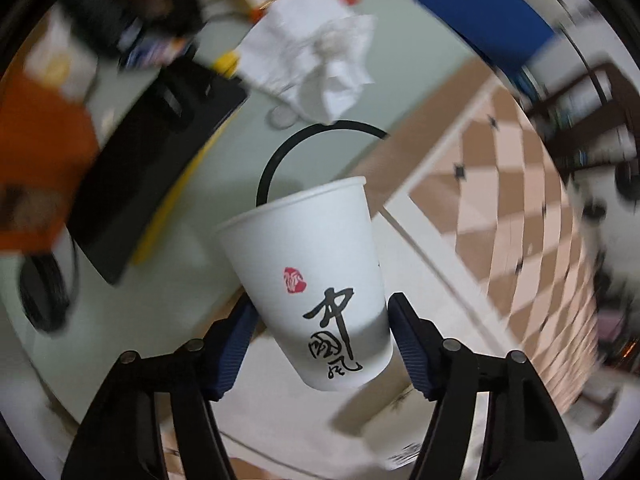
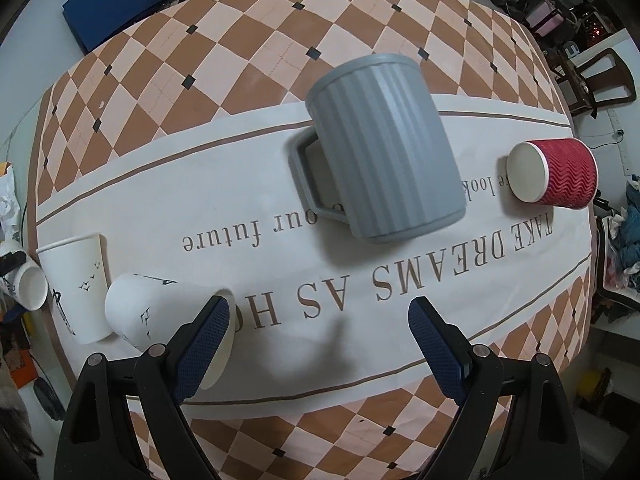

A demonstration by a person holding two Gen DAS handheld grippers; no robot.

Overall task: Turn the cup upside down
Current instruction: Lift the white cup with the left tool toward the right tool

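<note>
My left gripper (image 1: 320,320) is shut on a white paper cup (image 1: 316,276) with black calligraphy and a red seal. It holds the cup in the air, tilted, with the wide rim pointing up and away. My right gripper (image 2: 320,320) is open and empty above the tablecloth. In the right wrist view a grey ribbed mug (image 2: 380,148) stands upside down in the middle. A red ribbed paper cup (image 2: 554,176) lies on its side at the right. One white paper cup (image 2: 76,284) stands at the left and another (image 2: 168,316) lies beside my left finger.
The table has a brown-and-pink checked cloth (image 2: 248,44) with a white printed band. A further white cup (image 2: 28,284) lies at the far left edge. Beyond the table, the left wrist view shows crumpled white paper (image 1: 312,60), a black box (image 1: 152,152) and clutter.
</note>
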